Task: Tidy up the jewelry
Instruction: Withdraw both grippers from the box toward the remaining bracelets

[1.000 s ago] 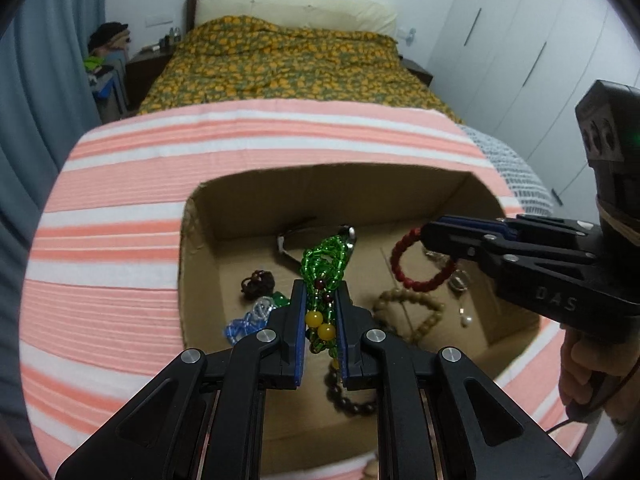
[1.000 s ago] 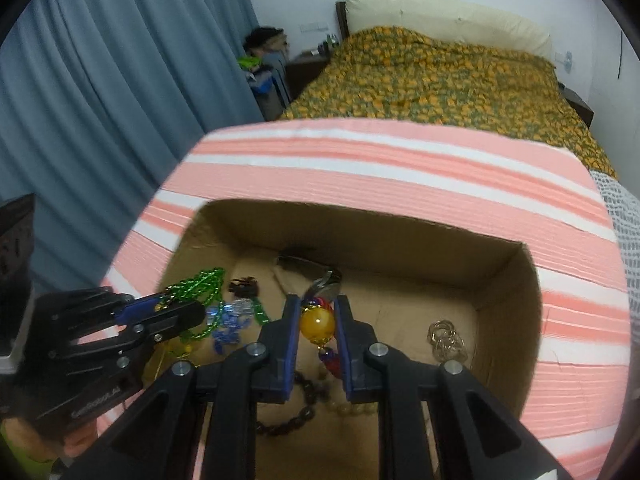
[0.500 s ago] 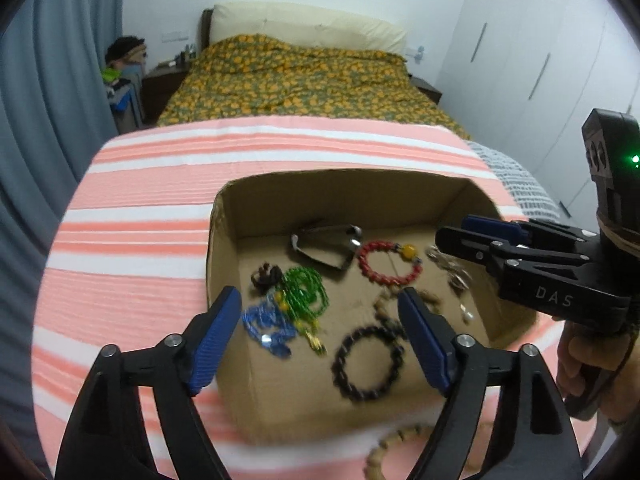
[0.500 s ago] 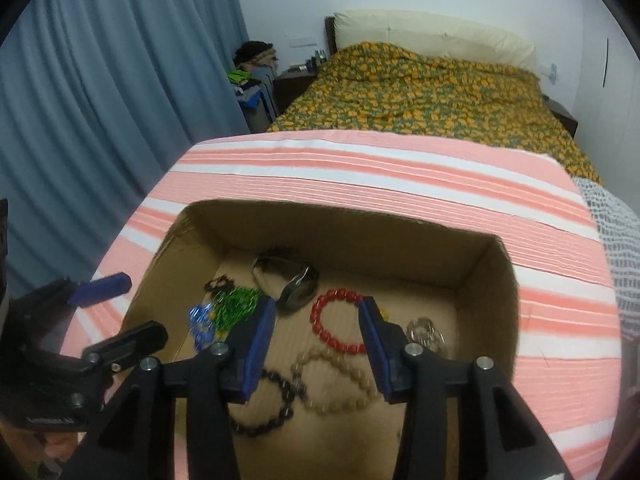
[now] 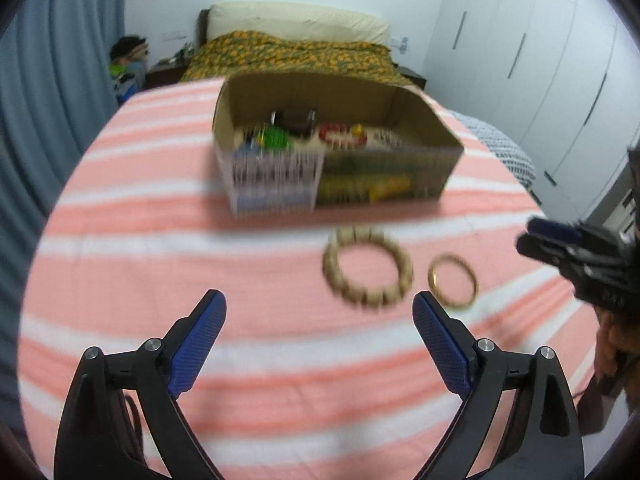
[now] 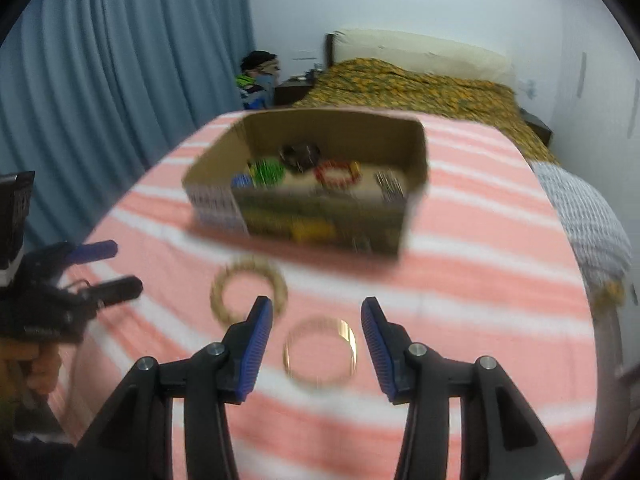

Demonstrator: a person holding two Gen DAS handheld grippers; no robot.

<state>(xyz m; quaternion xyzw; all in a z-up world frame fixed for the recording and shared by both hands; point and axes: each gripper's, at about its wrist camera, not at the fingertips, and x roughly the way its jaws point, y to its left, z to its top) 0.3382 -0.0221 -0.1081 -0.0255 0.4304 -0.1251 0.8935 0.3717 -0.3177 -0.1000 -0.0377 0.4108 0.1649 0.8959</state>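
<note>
Two bracelets lie loose on the pink-striped cloth [image 5: 200, 264] that covers the table, in front of the cardboard box [image 5: 332, 148]: a chunky beige bead bracelet [image 5: 368, 268] and, just beside it on its right, a thin gold bangle [image 5: 453, 283]. They look like the last pieces not yet sorted, since the box already holds the rest: a green bead string [image 6: 267, 171], a red bead bracelet [image 6: 338, 172], a dark watch-like piece [image 6: 300, 152] and something blue [image 6: 241, 180], all blurred.

The left hand-held gripper [image 5: 319, 343] is released, its jaws having just been opening wide, with nothing between them; the bead bracelet sits ahead of it and a little to the right, not touched. That spread would suit the bracelet's broad ring.

The right hand-held gripper [image 6: 317, 338] is also released, jaws having just been opening to a moderate gap. The gold bangle lies flat on the cloth between its blue pads [image 6: 256, 344] but clear of both, so it is framed rather than gripped. The gap looks barely wider than the bangle.

Both grippers point steeply down at the cloth, one lined up with each ring, which reads as each hand taking one piece for the box. A thin rigid bangle lying flat may slide or tip when pinched, so the pads need to meet its rim squarely.
</note>
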